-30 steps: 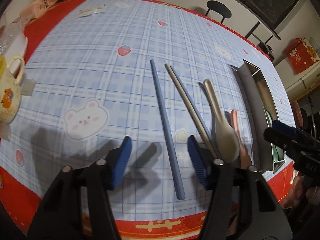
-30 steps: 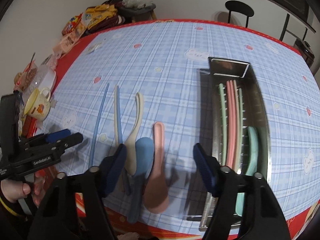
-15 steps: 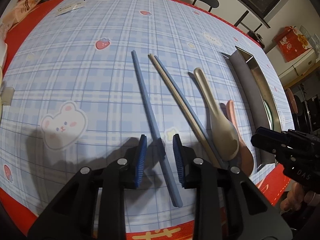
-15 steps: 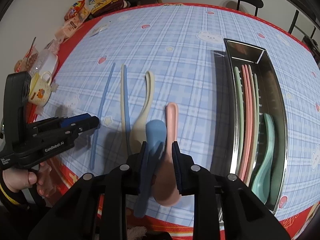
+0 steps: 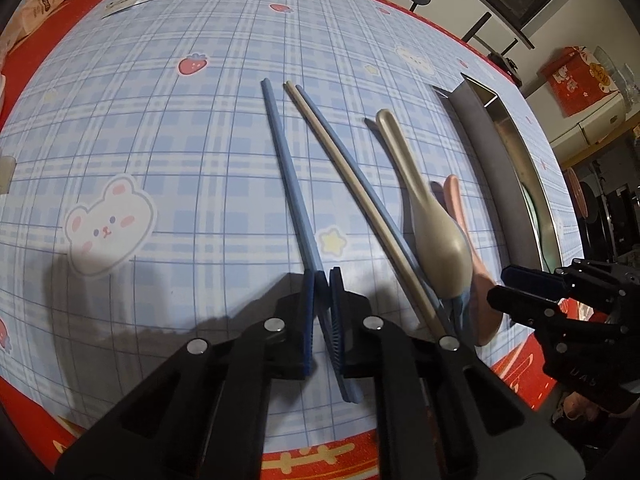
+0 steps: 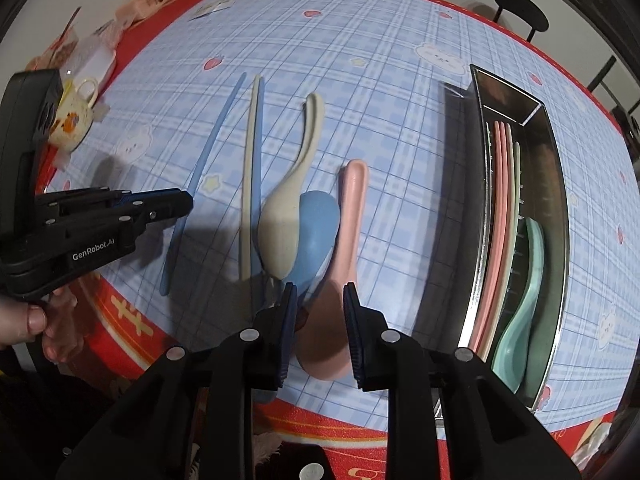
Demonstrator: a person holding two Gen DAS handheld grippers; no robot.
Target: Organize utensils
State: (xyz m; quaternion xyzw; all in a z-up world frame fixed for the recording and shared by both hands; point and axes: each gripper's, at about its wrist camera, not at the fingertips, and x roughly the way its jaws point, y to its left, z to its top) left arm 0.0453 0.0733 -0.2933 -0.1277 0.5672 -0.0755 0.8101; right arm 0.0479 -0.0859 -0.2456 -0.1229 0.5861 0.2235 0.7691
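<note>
left gripper (image 5: 322, 280) jaws just closed on the blue chopstick (image 5: 288, 172).

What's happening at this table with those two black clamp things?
A person is sorting utensils into a metal tray. The left gripper has just closed on a blue chopstick. The right gripper has just been closing around the pink spoon, whose bowl sits between its jaws. Other chopsticks and spoons lie on the tablecloth.
</note>
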